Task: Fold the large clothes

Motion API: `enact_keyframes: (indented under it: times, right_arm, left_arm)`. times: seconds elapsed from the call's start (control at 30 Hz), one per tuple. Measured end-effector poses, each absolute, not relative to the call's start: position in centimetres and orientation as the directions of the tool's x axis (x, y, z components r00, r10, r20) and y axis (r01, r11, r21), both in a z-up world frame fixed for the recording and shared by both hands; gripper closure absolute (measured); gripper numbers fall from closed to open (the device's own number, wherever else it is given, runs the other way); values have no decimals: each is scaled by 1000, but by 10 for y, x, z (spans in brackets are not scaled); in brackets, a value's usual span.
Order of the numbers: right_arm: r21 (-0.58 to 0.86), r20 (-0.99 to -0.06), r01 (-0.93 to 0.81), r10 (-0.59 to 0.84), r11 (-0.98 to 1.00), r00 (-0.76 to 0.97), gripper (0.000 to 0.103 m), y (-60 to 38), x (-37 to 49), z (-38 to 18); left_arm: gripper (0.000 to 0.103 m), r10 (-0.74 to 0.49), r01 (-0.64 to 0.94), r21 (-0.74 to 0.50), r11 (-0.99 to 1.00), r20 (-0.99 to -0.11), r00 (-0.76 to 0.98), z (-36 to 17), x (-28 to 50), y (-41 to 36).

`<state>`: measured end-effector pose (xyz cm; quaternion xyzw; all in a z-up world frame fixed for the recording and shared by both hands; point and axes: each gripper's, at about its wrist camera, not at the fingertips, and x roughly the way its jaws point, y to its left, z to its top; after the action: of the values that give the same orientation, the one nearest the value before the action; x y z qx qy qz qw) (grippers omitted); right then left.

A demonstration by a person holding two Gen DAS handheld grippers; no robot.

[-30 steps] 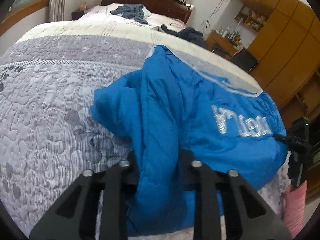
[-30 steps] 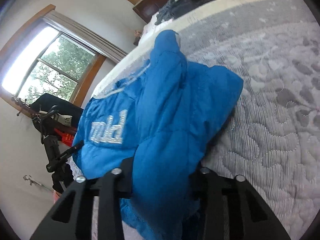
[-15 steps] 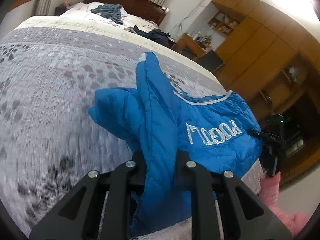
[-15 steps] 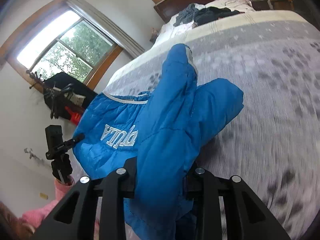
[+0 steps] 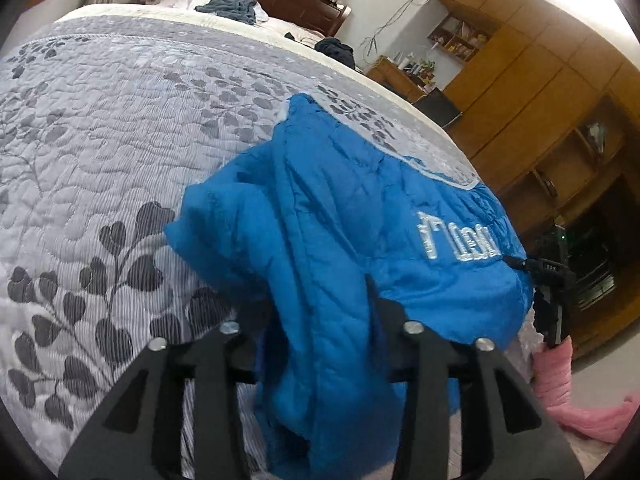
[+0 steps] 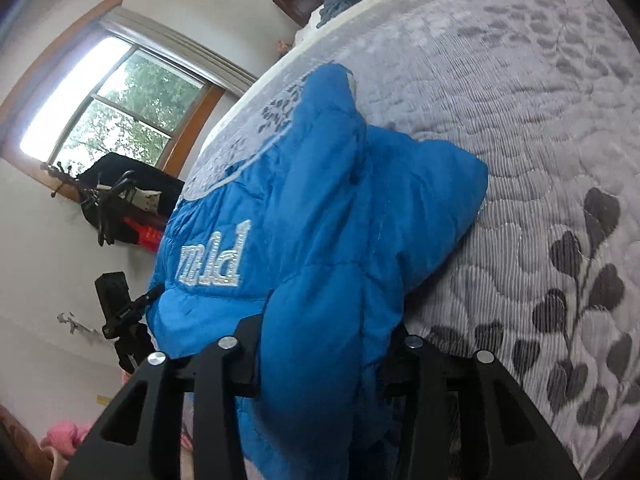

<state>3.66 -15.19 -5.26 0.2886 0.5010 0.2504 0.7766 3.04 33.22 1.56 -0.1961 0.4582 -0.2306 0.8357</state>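
A blue quilted jacket (image 5: 340,216) with white embroidered lettering lies bunched on the grey leaf-patterned bedspread (image 5: 100,152). In the left wrist view my left gripper (image 5: 320,320) is shut on a thick fold of the jacket that bulges up between its black fingers. The right wrist view shows the same jacket (image 6: 320,208) from the other side, with my right gripper (image 6: 324,336) shut on another padded fold. Both fingertip pairs are buried in the fabric. A sleeve end points toward the far side of the bed.
The bedspread (image 6: 540,120) stretches wide to the headboard, where dark clothes (image 5: 232,6) lie heaped. A wooden wardrobe (image 5: 552,92) stands to one side, a window (image 6: 112,100) to the other. A black camera stand (image 6: 120,312) and pink cloth (image 5: 576,400) are beside the bed.
Both grippers stayed shut on the jacket. They lifted and pulled it back half a second ago, then came down closer to the bedspread; the jacket now sits nearer and larger.
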Motion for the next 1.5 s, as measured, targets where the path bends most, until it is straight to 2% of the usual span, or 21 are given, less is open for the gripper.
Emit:
enact_keyframes:
  times: [0.1,0.2,0.23,0.37,0.47,0.63,0.7,0.87,0.93,0.97,1.0,1.1,1.37,1.47,1.5]
  right_arm:
    - [712,-625,-90,688,696,368,58,-152,37,-58]
    - [680,-647,-94,656,727,388,44,-155,31,-54]
    - [663,-657,-96,639,742,401,44,-156,28,-49]
    - [568,-698,-68,523,820,489,34,-172,10,-22]
    - [486,-710,-77,444,871,546,34,-172,2,8]
    - [382,-729,-146,395,913,559,30,-142,26,37]
    - [375,-742,-162,400,913,538,27,-133,47,35]
    - [320,-809,-118,336,940,483,27,-122,95,13]
    - [339,-816,-112,351,934,458,37,-122,109,2]
    - [361,-814,-114,373,926,446,55,-122,114,-2]
    - [396,-807,-114,405,911,430,65,-122,121,-7]
    - [397,-809,-101,399,912,432,76,-125,130,-11]
    - [470,-808,-38,448,882,384,77,-139,144,-38]
    - [461,-804,-49,441,886,398,73,-141,138,-34]
    - [449,-807,-52,430,892,406,67,-141,136,-31]
  left_arm:
    - [52,-568,193,-549,813,-676,470,10,33,334]
    - [49,-567,171,-559,811,-681,463,14,31,341]
    - [49,-558,166,-552,817,-683,472,17,27,344]
    - [49,-443,147,-450,881,-677,587,53,7,363]
    - [48,-382,158,-374,914,-661,646,78,4,367]
    - [48,-447,267,-363,893,-640,625,103,20,327]
    - [48,-460,308,-342,888,-648,607,103,33,305]
    - [48,-471,347,-324,880,-691,549,87,56,269]
    - [48,-462,345,-316,884,-708,534,79,61,263]
    - [48,-450,337,-309,889,-724,523,72,67,260]
    - [48,-441,329,-306,894,-732,518,67,71,261]
    - [48,-403,298,-283,912,-755,517,54,87,262]
    - [48,-376,266,-273,924,-773,512,35,109,260]
    - [48,-355,259,-252,932,-774,524,38,107,257]
    - [48,-344,254,-242,936,-776,528,40,105,256]
